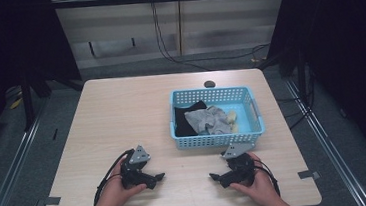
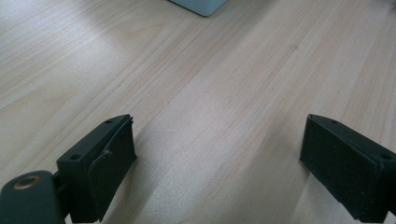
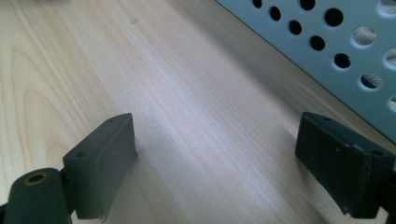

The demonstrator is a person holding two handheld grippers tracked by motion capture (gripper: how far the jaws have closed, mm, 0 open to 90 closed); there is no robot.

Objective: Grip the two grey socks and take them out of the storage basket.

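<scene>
both grippers, left (image 1: 158,177) and right (image 1: 214,177), gape empty just before the basket (image 1: 218,140); its near wall could snag a reaching jaw.

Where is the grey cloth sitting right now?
In the high view, the grey cloth lies inside the blue basket on the table's right half, between a black cloth and a small yellowish item.

A pale matt wood-grain table (image 1: 122,118) carried a light blue perforated plastic basket (image 1: 218,139) holding soft black and grey cloth (image 1: 207,119), while just before the basket lay matt black grippers with grey plates.
</scene>
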